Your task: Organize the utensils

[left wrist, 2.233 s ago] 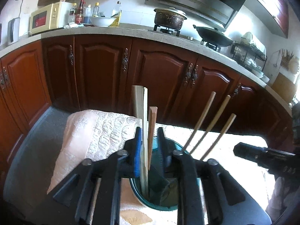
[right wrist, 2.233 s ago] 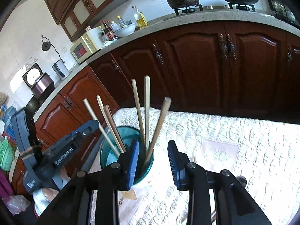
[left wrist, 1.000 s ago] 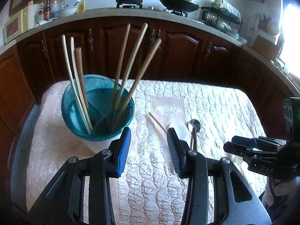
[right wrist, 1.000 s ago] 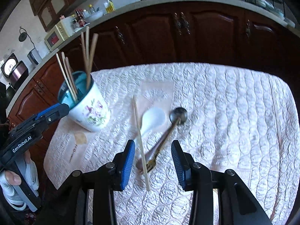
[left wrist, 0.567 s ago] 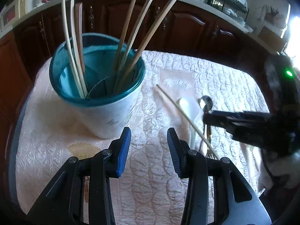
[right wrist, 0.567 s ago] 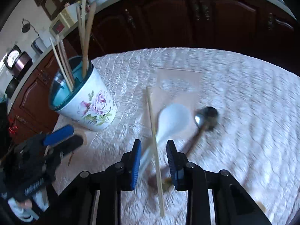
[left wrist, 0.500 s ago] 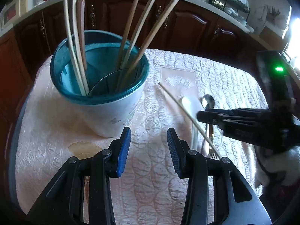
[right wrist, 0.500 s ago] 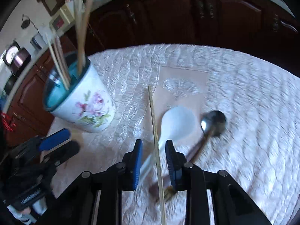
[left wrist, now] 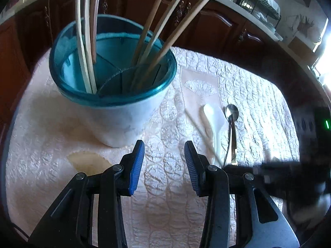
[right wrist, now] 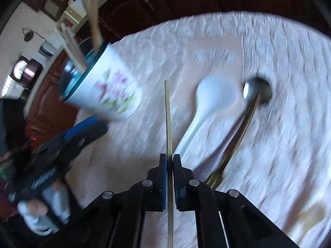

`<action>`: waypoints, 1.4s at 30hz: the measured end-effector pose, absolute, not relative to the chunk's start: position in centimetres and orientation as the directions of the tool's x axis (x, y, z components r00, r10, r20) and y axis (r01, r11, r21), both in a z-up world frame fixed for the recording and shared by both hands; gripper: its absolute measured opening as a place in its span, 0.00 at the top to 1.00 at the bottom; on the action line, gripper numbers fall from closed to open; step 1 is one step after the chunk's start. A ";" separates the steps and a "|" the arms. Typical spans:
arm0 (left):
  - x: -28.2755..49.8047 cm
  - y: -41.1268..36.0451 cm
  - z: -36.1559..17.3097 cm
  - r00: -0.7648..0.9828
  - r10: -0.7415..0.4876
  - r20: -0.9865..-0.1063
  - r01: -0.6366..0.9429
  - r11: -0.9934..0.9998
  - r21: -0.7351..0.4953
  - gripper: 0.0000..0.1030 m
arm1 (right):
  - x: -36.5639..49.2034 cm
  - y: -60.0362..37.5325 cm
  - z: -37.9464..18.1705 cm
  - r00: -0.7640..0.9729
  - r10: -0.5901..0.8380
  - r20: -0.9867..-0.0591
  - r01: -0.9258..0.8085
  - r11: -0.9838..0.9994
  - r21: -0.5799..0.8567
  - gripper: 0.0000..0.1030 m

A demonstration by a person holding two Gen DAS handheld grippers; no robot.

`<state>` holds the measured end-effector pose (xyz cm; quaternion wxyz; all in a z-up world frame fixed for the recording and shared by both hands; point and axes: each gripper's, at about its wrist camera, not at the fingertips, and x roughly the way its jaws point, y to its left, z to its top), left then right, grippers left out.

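Note:
A white floral utensil cup (left wrist: 124, 122) with a teal divided inside holds several wooden chopsticks (left wrist: 84, 41); it also shows in the right wrist view (right wrist: 107, 91). My right gripper (right wrist: 169, 159) is shut on a single wooden chopstick (right wrist: 168, 115) that points toward the cup. A white ceramic spoon (right wrist: 209, 103) and a metal spoon (right wrist: 248, 111) lie on the cloth to its right. My left gripper (left wrist: 163, 150) is open and empty, just in front of the cup. In the left wrist view the chopstick (left wrist: 198, 130), white spoon (left wrist: 213, 122) and metal spoon (left wrist: 232, 128) lie right of the cup.
A quilted cream tablecloth (left wrist: 258, 95) covers the table. Dark wooden kitchen cabinets (left wrist: 206, 20) stand behind it under a countertop. The left gripper (right wrist: 62, 144) shows blurred at the left of the right wrist view.
My right gripper has dropped to the loose chopstick and closed on it. My left gripper has moved closer to the cup and stayed open.

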<state>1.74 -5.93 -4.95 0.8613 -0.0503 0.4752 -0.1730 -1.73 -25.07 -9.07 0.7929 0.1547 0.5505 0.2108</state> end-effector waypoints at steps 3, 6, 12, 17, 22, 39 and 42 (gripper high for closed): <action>1.5 -6.3 -5.4 0.470 -0.344 -0.812 0.268 0.933 -0.241 0.62 | -4.3 -23.9 -10.7 0.233 0.576 -0.783 -0.143 0.817 0.559 0.95; 1.1 -6.4 -5.7 0.451 -0.349 -0.821 0.287 0.928 -0.237 0.62 | -5.4 -23.6 -10.9 0.214 0.630 -0.747 -0.155 0.776 0.611 0.91; 0.9 -6.4 -6.7 0.390 -0.380 -0.839 0.303 0.913 -0.272 0.62 | -3.0 -28.2 -9.1 0.354 0.542 -0.762 -0.072 0.828 0.556 0.84; 0.8 -6.4 -7.9 0.334 -0.391 -0.858 0.302 0.907 -0.295 0.62 | 0.9 -30.5 -8.4 0.400 0.531 -0.747 -0.019 0.820 0.573 0.71; 1.3 -6.7 -9.2 0.297 -0.392 -0.871 0.279 0.908 -0.313 0.62 | 4.1 -31.1 -10.0 0.359 0.499 -0.789 0.043 0.835 0.548 0.71; 2.0 -5.2 -7.4 0.334 -0.419 -0.844 0.308 0.895 -0.322 0.96 | 6.3 -31.9 -7.7 0.453 0.544 -0.706 -0.037 0.803 0.595 0.97; 1.3 -4.1 -4.9 0.372 -0.434 -0.821 0.328 0.888 -0.321 0.96 | 4.7 -31.7 -4.7 0.491 0.525 -0.695 -0.100 0.826 0.554 0.97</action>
